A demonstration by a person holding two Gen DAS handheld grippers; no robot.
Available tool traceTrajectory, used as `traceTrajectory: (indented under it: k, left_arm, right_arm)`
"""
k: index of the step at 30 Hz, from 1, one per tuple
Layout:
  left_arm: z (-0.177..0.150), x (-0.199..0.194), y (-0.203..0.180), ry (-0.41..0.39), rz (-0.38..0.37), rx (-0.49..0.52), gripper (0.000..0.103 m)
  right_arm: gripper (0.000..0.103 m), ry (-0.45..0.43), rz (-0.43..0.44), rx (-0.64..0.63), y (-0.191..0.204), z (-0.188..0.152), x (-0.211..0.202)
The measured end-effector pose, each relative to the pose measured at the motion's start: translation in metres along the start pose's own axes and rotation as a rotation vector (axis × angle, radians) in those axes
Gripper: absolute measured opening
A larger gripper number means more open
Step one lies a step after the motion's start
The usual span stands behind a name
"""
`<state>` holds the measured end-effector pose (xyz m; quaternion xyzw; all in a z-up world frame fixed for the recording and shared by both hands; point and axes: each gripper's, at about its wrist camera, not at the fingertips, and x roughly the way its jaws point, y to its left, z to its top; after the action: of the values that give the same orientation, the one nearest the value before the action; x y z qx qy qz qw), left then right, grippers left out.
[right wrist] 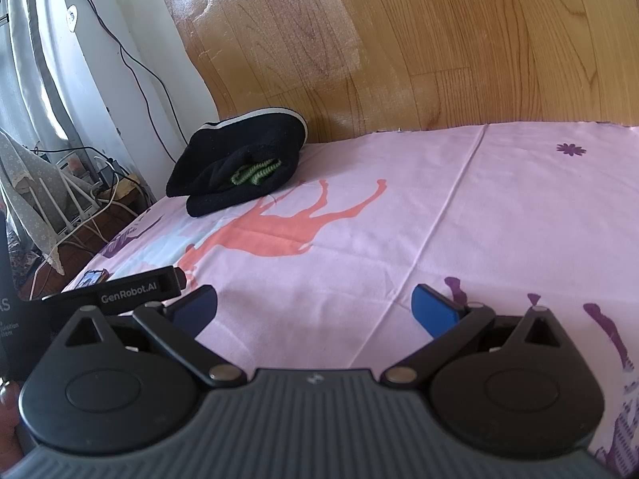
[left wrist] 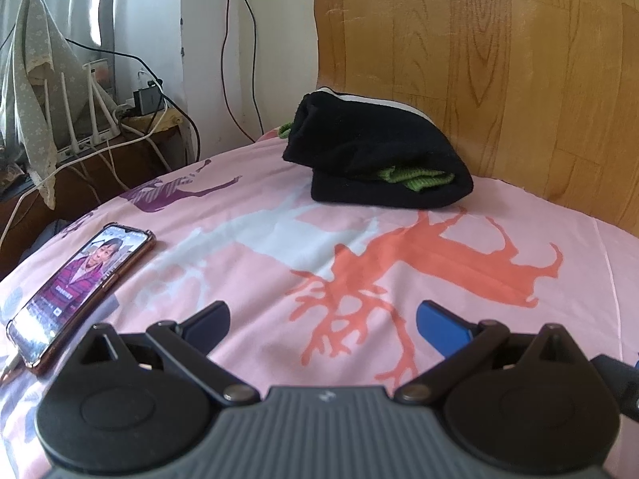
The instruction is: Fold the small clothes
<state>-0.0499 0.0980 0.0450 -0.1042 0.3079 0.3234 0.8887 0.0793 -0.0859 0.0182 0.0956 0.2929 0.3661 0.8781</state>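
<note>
A folded black garment (left wrist: 371,151) with a green knitted piece (left wrist: 419,177) tucked inside lies on the pink sheet (left wrist: 247,215) near the wooden wall. It also shows in the right wrist view (right wrist: 239,163), at the far left of the bed. My left gripper (left wrist: 323,319) is open and empty, low over the sheet, well short of the garment. My right gripper (right wrist: 313,307) is open and empty over the pink sheet (right wrist: 459,207). The left gripper's black body (right wrist: 131,289) shows at the left of the right wrist view.
A phone (left wrist: 80,291) with its screen lit lies on the sheet at the left. Beyond the bed's left edge stand a router (left wrist: 88,119), cables and a hanging grey cloth (left wrist: 32,80). A wood-pattern wall (left wrist: 499,60) backs the bed.
</note>
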Motion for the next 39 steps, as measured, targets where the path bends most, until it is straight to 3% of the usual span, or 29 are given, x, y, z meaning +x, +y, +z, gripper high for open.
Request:
traceTrajectory:
  k: [39]
  left_arm:
    - [0.0004,0.0022,0.0006,0.01,-0.003,0.015,0.103]
  right_arm:
    - [0.103,0.001,0.001,0.003,0.0005,0.0001,0.0004]
